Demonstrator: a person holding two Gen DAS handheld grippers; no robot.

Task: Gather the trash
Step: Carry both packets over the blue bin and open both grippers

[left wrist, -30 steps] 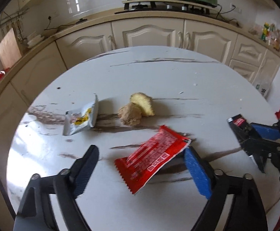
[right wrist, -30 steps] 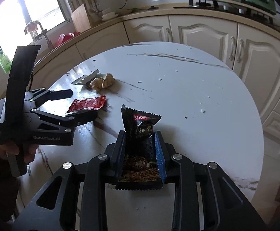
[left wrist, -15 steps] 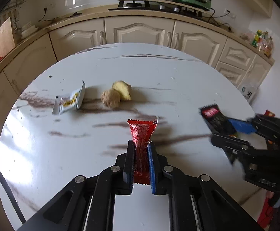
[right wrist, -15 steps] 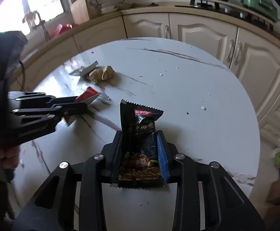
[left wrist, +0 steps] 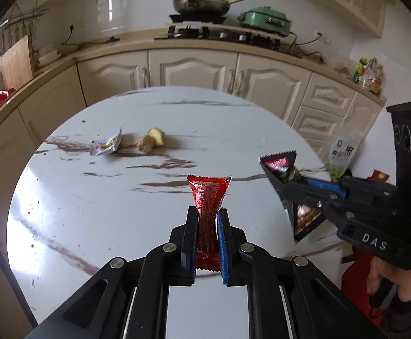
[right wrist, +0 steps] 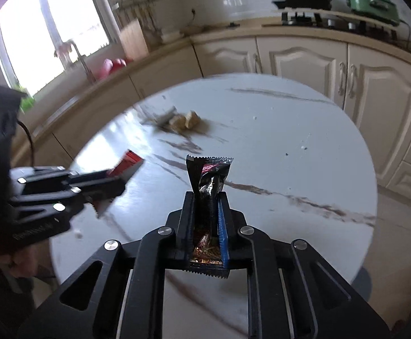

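While two handheld grippers hover above a round marble table [left wrist: 98, 220], each pinches one wrapper: the left gripper [left wrist: 207, 217] is clamped on a red wrapper [left wrist: 207, 197], the right gripper [right wrist: 205, 206] on a black wrapper [right wrist: 209, 178]. One silver sachet [left wrist: 106, 145] and two ginger pieces [left wrist: 150, 140] lie together on the far tabletop. White letters "DAS" [left wrist: 374, 244] mark the right gripper's body, held level beside the left.

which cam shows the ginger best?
Left wrist. The ginger is fairly sharp there, lying on the table just right of a small white packet. Right wrist shows it too, but motion-blurred and merging with the packet.
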